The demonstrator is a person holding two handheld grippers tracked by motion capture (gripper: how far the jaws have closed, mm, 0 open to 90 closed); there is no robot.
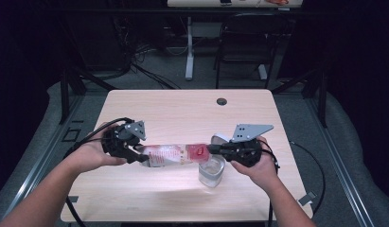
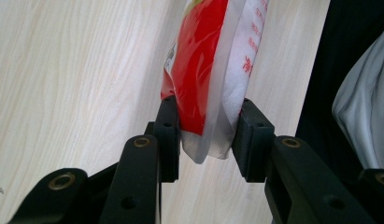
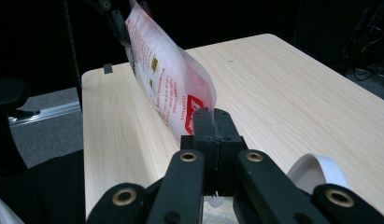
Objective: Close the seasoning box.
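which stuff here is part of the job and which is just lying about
In the job:
- packet, held at both ends
- left gripper
- right gripper
- clear glass container, below the packet's right end

Lying about:
- white roll
- chair behind the table

Your desk is pale wood-grain laminate, smooth and matt. The pouch looks like thin glossy plastic film, clear at the edges with red and white print. Your jaws are matt black plastic with brass-coloured rivets. The cup is clear, shiny, glass or plastic, can't tell which.
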